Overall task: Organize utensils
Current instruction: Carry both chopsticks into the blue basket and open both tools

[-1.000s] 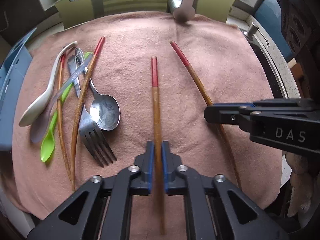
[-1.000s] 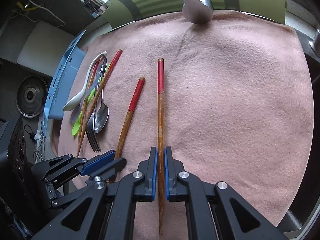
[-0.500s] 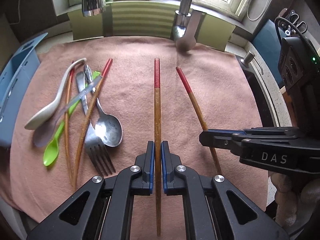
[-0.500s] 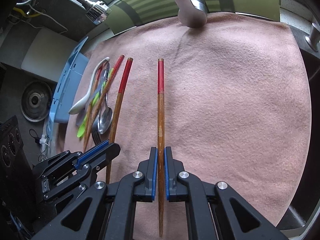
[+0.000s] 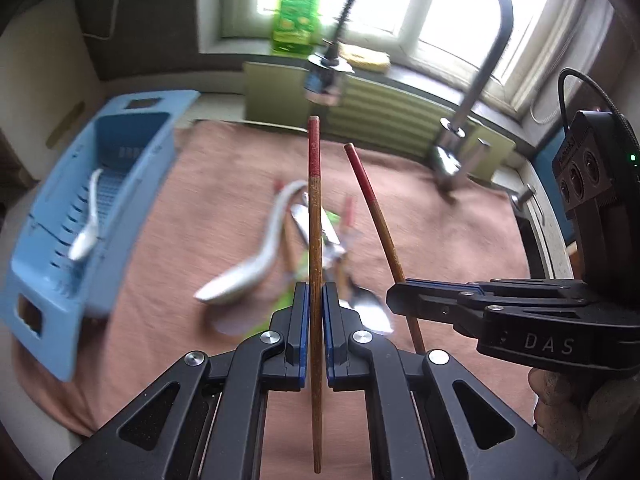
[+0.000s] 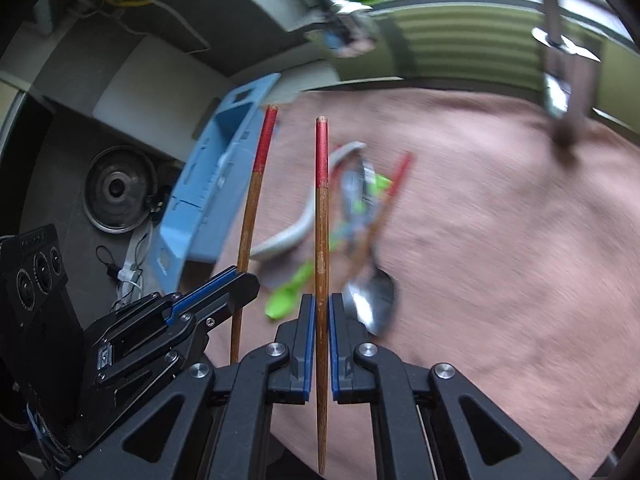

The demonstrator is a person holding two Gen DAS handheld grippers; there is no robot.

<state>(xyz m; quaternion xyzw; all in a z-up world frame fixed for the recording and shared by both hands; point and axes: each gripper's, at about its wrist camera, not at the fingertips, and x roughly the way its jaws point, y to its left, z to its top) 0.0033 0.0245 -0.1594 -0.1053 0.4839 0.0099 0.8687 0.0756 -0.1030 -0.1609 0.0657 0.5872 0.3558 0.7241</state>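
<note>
My left gripper (image 5: 316, 294) is shut on a wooden chopstick with a red end (image 5: 315, 216), held off the pink towel (image 5: 224, 200). My right gripper (image 6: 319, 304) is shut on a matching red-ended chopstick (image 6: 321, 208). In the left wrist view the right gripper (image 5: 394, 298) and its chopstick (image 5: 374, 216) show at the right. In the right wrist view the left gripper (image 6: 248, 280) and its chopstick (image 6: 252, 200) show at the left. Below both lies a blurred pile: a white spoon (image 5: 248, 270), a green spoon (image 6: 292, 292), a metal spoon (image 6: 374, 300) and more chopsticks.
A blue plastic utensil tray (image 5: 68, 208) stands at the towel's left edge with one white spoon (image 5: 86, 236) in it. A tap (image 5: 472, 120) and a hanging spray head (image 5: 326, 76) rise behind the towel. A person's hand (image 5: 576, 412) holds the right gripper.
Both grippers have lifted their chopsticks off the towel and swung left, over the utensil pile and towards the blue tray. The tray's inside has come into view.
</note>
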